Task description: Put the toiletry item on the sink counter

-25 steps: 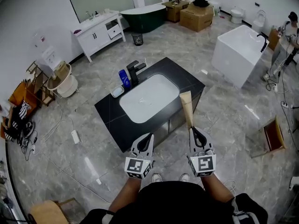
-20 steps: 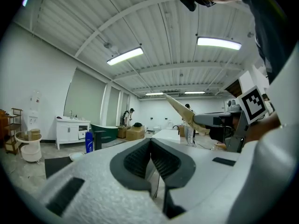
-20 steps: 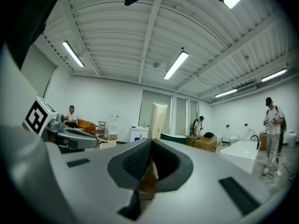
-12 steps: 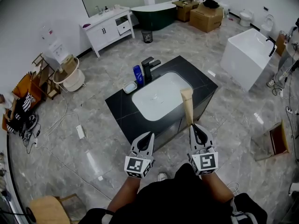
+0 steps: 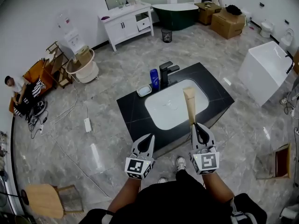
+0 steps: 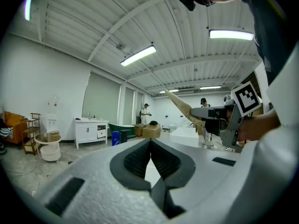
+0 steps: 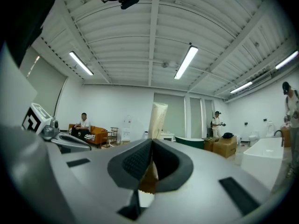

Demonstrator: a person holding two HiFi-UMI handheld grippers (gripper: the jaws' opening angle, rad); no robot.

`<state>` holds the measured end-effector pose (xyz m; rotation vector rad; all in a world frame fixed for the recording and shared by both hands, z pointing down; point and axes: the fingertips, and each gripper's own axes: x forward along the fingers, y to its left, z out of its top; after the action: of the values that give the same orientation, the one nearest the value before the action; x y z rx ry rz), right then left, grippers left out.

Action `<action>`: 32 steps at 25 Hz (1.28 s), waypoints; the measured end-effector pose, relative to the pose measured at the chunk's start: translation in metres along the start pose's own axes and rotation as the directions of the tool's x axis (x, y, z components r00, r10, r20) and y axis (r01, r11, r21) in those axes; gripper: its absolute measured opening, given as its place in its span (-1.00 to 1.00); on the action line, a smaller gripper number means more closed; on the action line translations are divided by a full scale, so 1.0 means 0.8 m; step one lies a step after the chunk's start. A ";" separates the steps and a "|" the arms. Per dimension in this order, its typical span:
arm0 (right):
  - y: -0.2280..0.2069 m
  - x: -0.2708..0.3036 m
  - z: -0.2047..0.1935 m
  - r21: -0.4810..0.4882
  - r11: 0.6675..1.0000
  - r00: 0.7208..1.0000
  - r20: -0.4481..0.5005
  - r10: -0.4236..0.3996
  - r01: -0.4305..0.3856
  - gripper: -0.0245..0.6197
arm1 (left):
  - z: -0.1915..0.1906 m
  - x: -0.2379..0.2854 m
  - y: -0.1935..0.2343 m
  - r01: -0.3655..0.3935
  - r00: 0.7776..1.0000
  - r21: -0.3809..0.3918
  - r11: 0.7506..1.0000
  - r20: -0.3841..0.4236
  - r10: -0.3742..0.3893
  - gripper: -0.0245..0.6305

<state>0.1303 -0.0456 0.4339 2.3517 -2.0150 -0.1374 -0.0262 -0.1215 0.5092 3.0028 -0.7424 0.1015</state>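
A tall tan tube (image 5: 189,104), the toiletry item, stands upright in my right gripper (image 5: 196,127), which is shut on its lower end. In the right gripper view the tube (image 7: 156,118) rises from between the closed pads. It hangs in front of the black sink counter (image 5: 135,113) with its white basin (image 5: 175,104), short of the counter's near edge. My left gripper (image 5: 148,139) is level with the right one, shut and holding nothing. In the left gripper view the jaws (image 6: 150,155) meet, and the tube (image 6: 180,107) shows to the right.
On the counter's far side stand a blue bottle (image 5: 154,78), a black faucet (image 5: 167,73) and a soap dish (image 5: 144,91). Around it are a white vanity (image 5: 126,20), a dark tub (image 5: 180,10), a white tub (image 5: 266,71), a floor power strip (image 5: 87,124) and a seated person (image 5: 18,90).
The sink counter has slid to the right in the head view as the person moves. Both grippers keep their pose, the tube still in the right one.
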 end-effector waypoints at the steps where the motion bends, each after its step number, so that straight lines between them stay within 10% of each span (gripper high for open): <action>1: -0.003 0.013 0.001 -0.002 1.000 1.000 0.003 0.017 -0.017 -0.90 | 0.002 0.007 0.006 -0.015 1.000 0.000 1.000 0.000 0.015 -0.90; 32: 0.007 0.219 -0.046 0.019 0.873 0.873 -0.008 0.488 -0.488 -0.90 | -0.011 0.057 0.089 -0.451 0.892 -0.025 0.892 -0.047 0.450 -0.90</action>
<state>0.1545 -0.2205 0.4637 1.7600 -2.5299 -0.0843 -0.0195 -0.2053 0.5234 2.7219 -1.4057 0.1619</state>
